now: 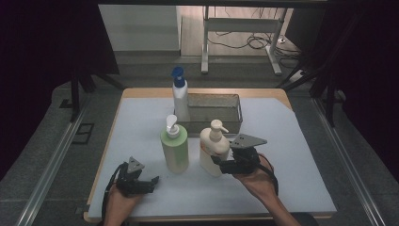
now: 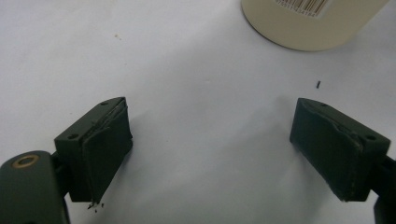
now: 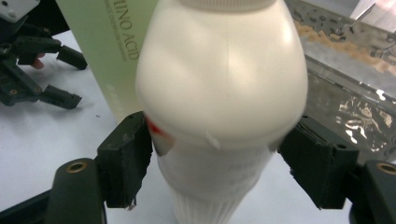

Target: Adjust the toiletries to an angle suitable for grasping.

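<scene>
right fingers: my right gripper (image 3: 215, 161) has its pads (image 3: 128, 156) on either side of the cream pump bottle (image 3: 222, 93), at its shoulder; they look to sit at or just off the wall, so I judge the hold loose at best
bottle: upright on the white table (image 1: 282, 155), near the front, its pump head pointing right in the high view
tipping risk: the pads are high on a tall narrow body; if I pull away crooked, a pad may drag the shoulder and topple it
neighbour: the green pump bottle (image 1: 175, 148) stands just beside it on the left; a knock could send one into the other
behind: the metal tray (image 1: 214, 113) sits close at the back, the blue-capped bottle (image 1: 180, 96) at its left corner; a forward shove could push the cream bottle against the tray wall
left fingers: my left gripper (image 2: 210, 149) is spread wide and holds nothing, low over bare table near the front left, well apart from the green bottle
left risk: little, unless it swings right into the green bottle's base
</scene>
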`<state>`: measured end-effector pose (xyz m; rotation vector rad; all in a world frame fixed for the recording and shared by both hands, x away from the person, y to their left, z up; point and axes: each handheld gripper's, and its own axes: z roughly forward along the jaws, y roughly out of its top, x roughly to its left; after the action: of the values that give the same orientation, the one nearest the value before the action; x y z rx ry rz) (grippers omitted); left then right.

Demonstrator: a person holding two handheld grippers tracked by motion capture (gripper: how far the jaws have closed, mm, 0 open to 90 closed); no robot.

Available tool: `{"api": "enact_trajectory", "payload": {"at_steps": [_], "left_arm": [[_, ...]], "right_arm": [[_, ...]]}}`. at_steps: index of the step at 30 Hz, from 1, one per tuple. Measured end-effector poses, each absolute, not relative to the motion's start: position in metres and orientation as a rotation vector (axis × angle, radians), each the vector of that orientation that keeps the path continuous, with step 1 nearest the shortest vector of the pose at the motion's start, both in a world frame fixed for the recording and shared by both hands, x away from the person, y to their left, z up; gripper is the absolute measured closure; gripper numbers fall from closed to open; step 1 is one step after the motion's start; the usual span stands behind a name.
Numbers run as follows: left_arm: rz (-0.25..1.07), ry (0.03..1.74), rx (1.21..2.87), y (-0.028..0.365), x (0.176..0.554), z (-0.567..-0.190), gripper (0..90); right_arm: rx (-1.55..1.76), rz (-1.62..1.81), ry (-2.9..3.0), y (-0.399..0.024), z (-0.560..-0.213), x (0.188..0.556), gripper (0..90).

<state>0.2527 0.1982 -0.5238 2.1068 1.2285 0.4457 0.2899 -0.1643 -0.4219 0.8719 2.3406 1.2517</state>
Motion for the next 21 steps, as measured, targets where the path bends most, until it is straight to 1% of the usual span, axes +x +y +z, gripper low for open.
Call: {"api": "enact_trajectory", "payload": {"at_steps": [10,13,16,21], "left_arm": [[0.445,1.229,2.106,0.198,0.253,-0.524,12.2],[0.445,1.229,2.107,0.198,0.253,-0.524,12.2],[0.445,1.229,2.107,0.198,0.253,-0.524,12.1],[0.445,1.229,2.107,0.198,0.253,-0.524,12.1]], "right_arm": [[0.868,1.238,2.328,-0.15,-0.422,0.3,26.2],[0.869,1.226,2.323,-0.146,-0.423,0.301,28.2],[0.865,1.228,2.312,-0.143,-0.422,0.301,33.8],[0.893,1.231,2.317,-0.142,-0.421,0.301,35.7]]}}
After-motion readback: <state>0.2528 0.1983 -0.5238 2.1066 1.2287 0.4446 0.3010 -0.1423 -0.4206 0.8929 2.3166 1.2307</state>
